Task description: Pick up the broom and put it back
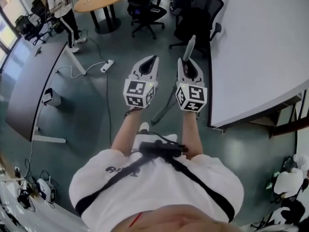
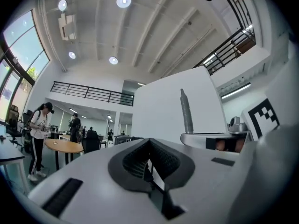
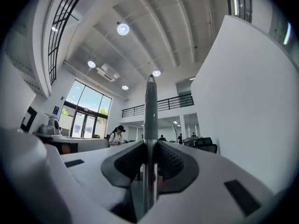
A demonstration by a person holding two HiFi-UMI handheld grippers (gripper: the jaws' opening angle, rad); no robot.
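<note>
Your right gripper (image 1: 186,64) had its jaws closed on the broom handle (image 3: 150,111), pinched upright between the pads with the tip above and the shaft running down past your forearm. Your left gripper (image 1: 152,61), just beside it, had its jaws drawn together on nothing. With one narrow pinch on a long pole, the handle could have pivoted or slid through the pads, and the low end near your legs could have caught a foot. Further out, the power strip (image 1: 107,65) and its cable on the floor could have snagged it. A careless swing could have knocked the tip into the white partition (image 1: 260,47) or the office chairs (image 1: 198,18). The brush end was hidden behind your arm and body, and no view showed where the broom belonged.
</note>
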